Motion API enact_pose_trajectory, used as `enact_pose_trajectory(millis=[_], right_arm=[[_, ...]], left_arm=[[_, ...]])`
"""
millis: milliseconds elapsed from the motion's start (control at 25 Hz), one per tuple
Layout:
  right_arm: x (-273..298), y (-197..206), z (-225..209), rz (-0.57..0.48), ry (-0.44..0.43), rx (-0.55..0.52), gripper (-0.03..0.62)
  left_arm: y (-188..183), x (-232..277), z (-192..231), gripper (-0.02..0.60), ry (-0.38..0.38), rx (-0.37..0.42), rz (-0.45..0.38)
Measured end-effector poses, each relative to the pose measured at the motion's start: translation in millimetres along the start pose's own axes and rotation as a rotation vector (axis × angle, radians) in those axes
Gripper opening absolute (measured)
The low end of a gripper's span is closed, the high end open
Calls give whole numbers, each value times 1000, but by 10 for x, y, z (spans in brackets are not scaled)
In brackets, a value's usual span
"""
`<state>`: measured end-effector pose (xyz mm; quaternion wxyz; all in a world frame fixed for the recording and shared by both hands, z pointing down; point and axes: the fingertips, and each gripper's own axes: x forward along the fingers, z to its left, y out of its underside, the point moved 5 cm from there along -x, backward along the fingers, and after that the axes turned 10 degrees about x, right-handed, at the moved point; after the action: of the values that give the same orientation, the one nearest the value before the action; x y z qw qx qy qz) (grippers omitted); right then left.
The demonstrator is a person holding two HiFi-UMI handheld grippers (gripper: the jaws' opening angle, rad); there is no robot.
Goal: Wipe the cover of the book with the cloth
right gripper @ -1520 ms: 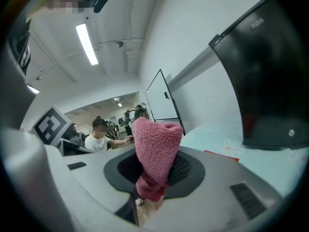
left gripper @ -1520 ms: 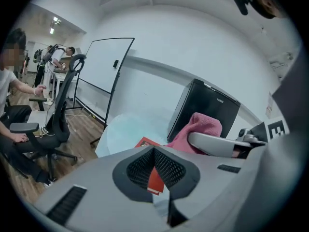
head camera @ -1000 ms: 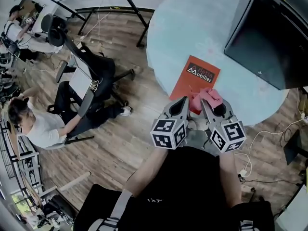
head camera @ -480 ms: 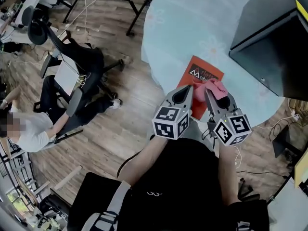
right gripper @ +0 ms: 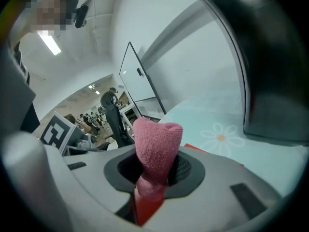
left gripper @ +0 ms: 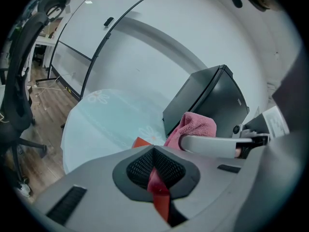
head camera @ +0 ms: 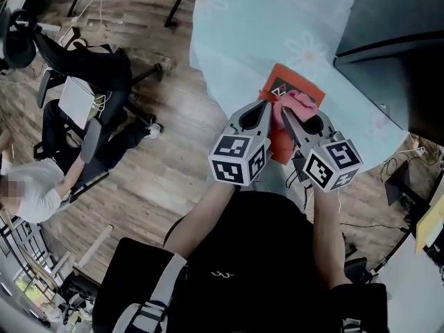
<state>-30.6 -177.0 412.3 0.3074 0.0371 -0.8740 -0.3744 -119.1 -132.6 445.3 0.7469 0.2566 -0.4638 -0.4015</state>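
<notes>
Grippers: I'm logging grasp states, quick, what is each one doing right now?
Left gripper: shut on the book, at its edge.
Right gripper: shut on the pink cloth.

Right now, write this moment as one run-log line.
left hand-held gripper: shut on orange-red book | right hand-held gripper: shut on pink terry cloth | cloth over book cover

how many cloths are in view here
1: the pink cloth, clamped in the right gripper over the orange book, whose edge the left gripper pinches. The grippers cover part of the table, so another could be hidden.
</notes>
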Motion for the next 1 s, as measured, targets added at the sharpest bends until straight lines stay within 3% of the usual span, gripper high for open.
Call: enact_pose_trajectory(millis=[320,720,1000], right_arm=[[348,-113,-263,40,58,28,101],[771,-174,-492,87,100,47,101],[966,-79,-614,137,197,-37,103]], left_arm=[[-44,301,110,14,50,78,46],[-63,576,478,14,3,100,100],[-57,609,482,14,18,118,122]])
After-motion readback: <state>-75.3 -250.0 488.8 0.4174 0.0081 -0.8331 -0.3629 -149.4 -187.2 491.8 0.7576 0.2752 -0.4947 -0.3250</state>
